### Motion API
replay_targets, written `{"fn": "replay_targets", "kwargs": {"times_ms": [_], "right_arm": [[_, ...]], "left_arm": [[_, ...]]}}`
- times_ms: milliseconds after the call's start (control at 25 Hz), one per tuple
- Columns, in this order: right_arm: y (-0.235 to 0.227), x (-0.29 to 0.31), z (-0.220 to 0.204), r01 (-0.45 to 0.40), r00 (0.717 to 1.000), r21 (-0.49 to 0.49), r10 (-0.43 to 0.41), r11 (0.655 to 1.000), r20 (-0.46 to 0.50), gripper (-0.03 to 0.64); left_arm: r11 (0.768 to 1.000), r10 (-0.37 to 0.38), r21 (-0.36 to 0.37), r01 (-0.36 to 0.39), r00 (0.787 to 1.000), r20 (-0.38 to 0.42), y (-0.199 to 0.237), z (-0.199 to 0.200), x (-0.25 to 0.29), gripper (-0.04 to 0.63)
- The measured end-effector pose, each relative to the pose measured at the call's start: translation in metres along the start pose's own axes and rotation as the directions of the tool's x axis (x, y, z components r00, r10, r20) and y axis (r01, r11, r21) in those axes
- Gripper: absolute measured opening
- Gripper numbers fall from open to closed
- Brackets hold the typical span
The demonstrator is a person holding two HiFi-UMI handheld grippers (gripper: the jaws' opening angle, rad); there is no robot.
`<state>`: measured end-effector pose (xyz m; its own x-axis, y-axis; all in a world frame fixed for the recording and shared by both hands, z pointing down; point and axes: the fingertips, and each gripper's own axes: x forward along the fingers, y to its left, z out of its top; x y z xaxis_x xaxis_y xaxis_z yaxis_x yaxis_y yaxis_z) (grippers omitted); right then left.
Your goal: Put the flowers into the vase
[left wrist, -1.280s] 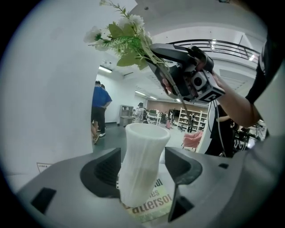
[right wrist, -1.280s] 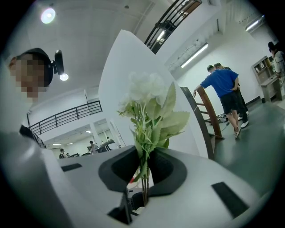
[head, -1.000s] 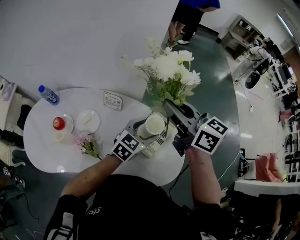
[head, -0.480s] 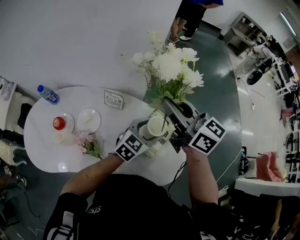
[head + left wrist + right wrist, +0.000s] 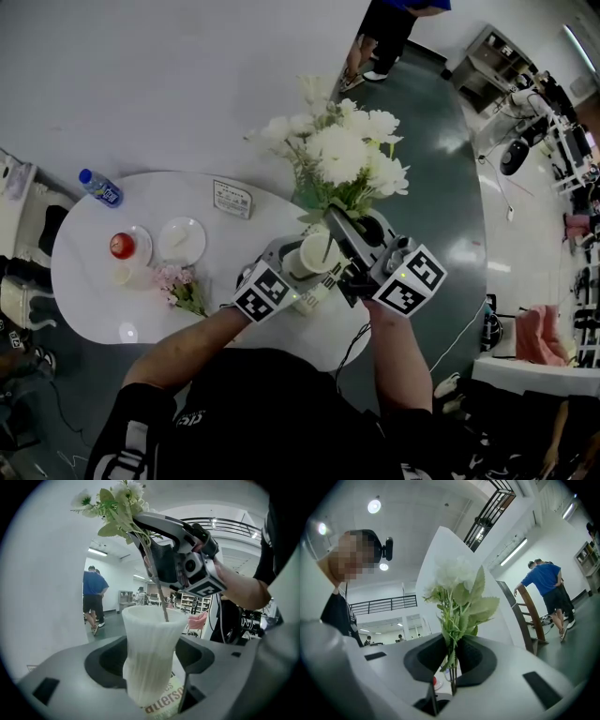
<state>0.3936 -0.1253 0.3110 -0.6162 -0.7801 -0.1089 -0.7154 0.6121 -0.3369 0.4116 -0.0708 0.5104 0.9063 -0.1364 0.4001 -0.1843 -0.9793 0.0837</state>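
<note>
left gripper view: flower stem enters the white vase.

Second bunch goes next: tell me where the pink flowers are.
Head view: the pink flowers lie on the white table, left of the vase, just below the white plate.

Flowers are white with green leaves and stems. The vase is creamy white with fine up-and-down ribbing, and the paper at its foot is pale with black lettering. The left tool and right tool are both grey with black pads, and each carries a cube of black-and-white square markers. The surface is plain white, the bunch lying on it is pink with green stems, the bottle is clear with a blue cap and label, there's a red thing next to a white plate, and the floor is shiny dark grey-green.
</note>
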Motion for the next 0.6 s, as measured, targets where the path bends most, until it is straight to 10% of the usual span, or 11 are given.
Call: {"fn": "replay_targets", "kwargs": {"times_ms": [600], "right_arm": [[0.004,-0.029,-0.026,0.052,0.998,-0.026,-0.053,0.998,-0.039,0.069]], "left_arm": [[1.0,-0.001,-0.001,0.001,1.0,-0.006,0.0,-0.007,0.0,0.322]]}}
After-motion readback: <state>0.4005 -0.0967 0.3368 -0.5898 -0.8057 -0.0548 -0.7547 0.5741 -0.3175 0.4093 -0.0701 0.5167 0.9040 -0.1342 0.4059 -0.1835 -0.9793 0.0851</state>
